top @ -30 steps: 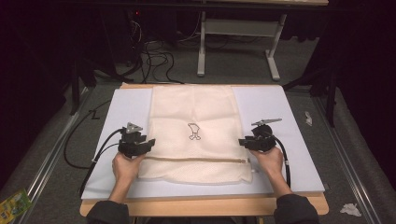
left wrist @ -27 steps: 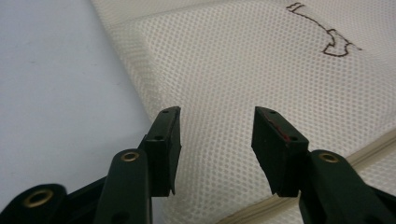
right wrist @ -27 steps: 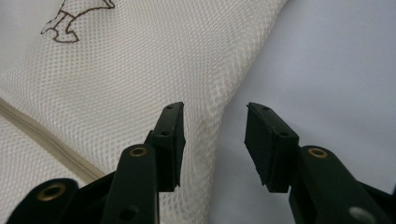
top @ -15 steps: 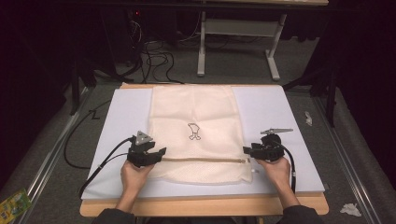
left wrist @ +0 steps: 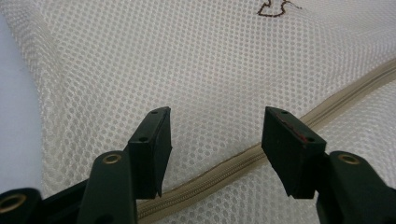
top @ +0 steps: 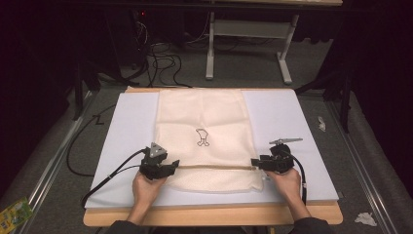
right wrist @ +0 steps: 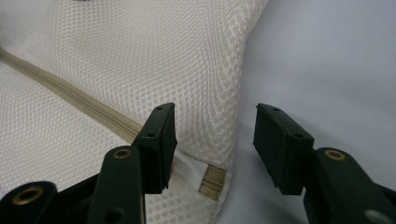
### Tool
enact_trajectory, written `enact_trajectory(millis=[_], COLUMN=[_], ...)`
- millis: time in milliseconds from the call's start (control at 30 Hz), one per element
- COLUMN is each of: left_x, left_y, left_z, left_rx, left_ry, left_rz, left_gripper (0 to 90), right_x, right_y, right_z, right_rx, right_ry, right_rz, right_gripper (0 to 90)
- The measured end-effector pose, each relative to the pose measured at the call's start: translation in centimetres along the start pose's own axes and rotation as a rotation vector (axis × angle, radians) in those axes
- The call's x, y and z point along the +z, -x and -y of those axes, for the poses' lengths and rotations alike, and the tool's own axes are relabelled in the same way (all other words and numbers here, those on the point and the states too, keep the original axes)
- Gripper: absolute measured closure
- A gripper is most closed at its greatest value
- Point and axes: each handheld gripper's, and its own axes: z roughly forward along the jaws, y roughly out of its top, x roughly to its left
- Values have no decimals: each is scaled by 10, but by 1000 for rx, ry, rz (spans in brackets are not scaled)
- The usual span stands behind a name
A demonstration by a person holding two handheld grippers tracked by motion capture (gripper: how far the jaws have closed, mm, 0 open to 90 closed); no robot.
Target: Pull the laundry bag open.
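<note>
Your left gripper sits at the left end of the zipper of the mesh bag. Its fingers have just been opening and stand spread, with mesh and zipper lying below and between them, unpinched. Your right gripper sits at the zipper's right end. Its fingers have likewise just opened; the bag's corner lies between them, free, on the desk.
</note>
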Motion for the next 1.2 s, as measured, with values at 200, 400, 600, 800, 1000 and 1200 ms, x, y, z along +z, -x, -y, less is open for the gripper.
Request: enact_trajectory(millis=[200,400,600,800,1000,1200], left_x=[4,6,11,14,15,16], left_y=[1,1,1,1,3,3], left_z=[2,2,2,0,1,1], left_rx=[4,-8,-15,-7,4,-3], left_ry=[-15,-14,-26,-41,-31,-29], left_rz=[-3,3,9,14,9,12], left_gripper=[426,425,423,431,427,427], right_x=[8,15,13,14,20,20], right_y=[-5,-8,-8,-8,-12,-9], right_z=[-6,-12,-11,-13,-18,-19], right_rx=[25,31,33,35,25,22], right_ry=[-54,-71,-103,-115,-122,-127], right_rz=[-12,-22,-50,-59,-67,-65], right_gripper=[495,490,500,514,563,719])
